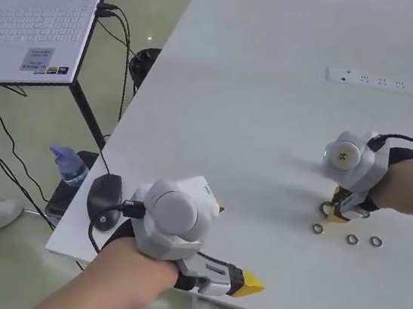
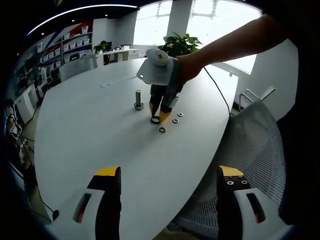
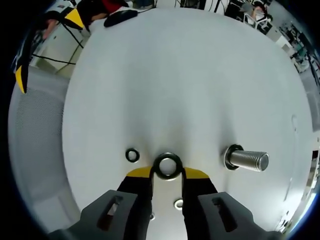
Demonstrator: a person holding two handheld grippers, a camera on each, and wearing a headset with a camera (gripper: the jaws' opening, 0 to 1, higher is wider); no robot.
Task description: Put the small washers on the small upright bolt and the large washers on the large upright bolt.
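The right gripper (image 3: 167,173) stands tip-down on the smooth white table (image 1: 262,116), close to its near edge. Its jaws are drawn in to a narrow gap, and the yellow tips sit against opposite sides of a large dark metal ring washer (image 3: 167,166) that lies flat on the tabletop. Three small flat silver washers (image 1: 352,239) lie loose just beside it, between the gripper and the near edge; in the right gripper view one of them rests between the grey jaws behind the tips. Farther in from that edge an upright grey steel bolt with a ribbed, threaded shaft (image 3: 245,160) stands with a dark collar around its foot, near the ring washer but apart from it.

The left gripper (image 2: 168,171), a rounded white plastic body with yellow-tipped fingers, hovers at the near edge well to the left, jaws spread wide with nothing between them.

A long white plastic power strip (image 1: 383,81) lies toward the far edge.
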